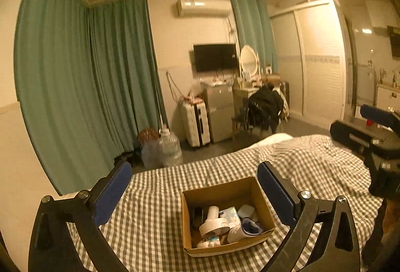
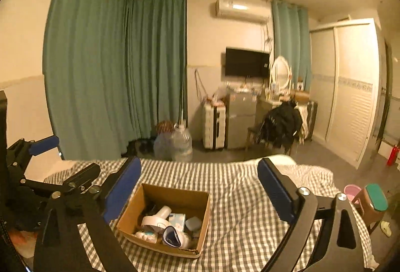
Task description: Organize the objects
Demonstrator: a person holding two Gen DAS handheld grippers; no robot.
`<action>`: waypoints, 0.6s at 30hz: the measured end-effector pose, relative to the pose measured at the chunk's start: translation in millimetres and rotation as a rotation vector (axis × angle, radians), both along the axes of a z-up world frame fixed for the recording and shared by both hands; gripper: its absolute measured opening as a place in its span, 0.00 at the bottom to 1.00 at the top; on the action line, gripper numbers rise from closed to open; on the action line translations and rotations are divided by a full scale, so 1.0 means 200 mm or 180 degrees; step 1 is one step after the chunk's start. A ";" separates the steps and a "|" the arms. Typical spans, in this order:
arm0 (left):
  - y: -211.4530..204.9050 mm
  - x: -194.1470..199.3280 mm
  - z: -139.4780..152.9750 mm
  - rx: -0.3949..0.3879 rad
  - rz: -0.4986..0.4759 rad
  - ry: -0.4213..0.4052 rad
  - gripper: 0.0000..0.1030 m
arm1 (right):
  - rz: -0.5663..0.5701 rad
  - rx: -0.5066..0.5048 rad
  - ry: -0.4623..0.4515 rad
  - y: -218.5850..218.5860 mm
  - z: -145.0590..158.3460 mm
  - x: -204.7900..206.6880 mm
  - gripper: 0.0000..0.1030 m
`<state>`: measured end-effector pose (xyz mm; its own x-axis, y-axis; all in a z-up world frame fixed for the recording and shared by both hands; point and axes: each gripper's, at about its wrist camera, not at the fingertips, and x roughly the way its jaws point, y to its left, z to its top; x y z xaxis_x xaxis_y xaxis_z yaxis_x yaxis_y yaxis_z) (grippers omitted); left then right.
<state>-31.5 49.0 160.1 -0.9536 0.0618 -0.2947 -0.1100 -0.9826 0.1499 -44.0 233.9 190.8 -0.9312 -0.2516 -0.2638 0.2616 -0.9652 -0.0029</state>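
Note:
An open cardboard box (image 1: 220, 193) (image 2: 172, 197) rests on the checked bed cover. Inside lie a white handheld device (image 1: 214, 225) (image 2: 156, 220), a pale blue pack (image 1: 228, 213), a small rounded case (image 2: 193, 223) and a blue-and-white item (image 2: 172, 237). My left gripper (image 1: 194, 168) hangs open above and before the box, nothing between its blue pads. My right gripper (image 2: 200, 165) is open too and holds nothing. Each shows in the other's view: the right gripper (image 1: 360, 123) at the right edge, the left gripper (image 2: 62, 158) at the left edge.
The bed (image 1: 155, 197) fills the foreground. Beyond it stand green curtains (image 1: 75, 84), water jugs (image 1: 170, 147), a white suitcase (image 1: 196, 124), a small fridge (image 1: 221, 112), a chair with dark clothes (image 1: 265, 107) and a wardrobe (image 1: 320, 59). A stool (image 2: 372, 202) and a pink bucket (image 2: 352, 190) stand right of the bed.

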 end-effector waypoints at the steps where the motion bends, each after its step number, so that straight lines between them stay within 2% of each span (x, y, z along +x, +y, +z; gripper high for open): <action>1: 0.00 0.02 0.00 -0.0007 -0.0005 0.0012 1.00 | -0.0011 -0.0005 0.0032 0.01 0.00 0.04 0.97; 4: -0.01 0.14 -0.05 -0.0006 -0.0019 0.0155 1.00 | 0.0025 0.0004 0.0098 0.04 -0.05 0.14 0.98; 9: -0.01 0.25 -0.18 -0.0006 -0.0028 0.0163 1.00 | -0.0130 0.0013 0.0192 0.02 -0.25 0.22 0.99; 13: -0.03 0.28 -0.33 -0.0043 0.0324 0.0254 1.00 | -0.0142 0.0048 0.0232 -0.01 -0.41 0.22 0.99; 15: -0.07 0.28 -0.45 0.0051 0.0553 0.0281 1.00 | -0.0131 0.0095 0.0214 -0.02 -0.48 0.18 0.99; 18: -0.15 0.22 -0.61 0.0235 0.0631 0.0069 1.00 | -0.0216 0.0170 0.0134 -0.03 -0.61 0.14 0.99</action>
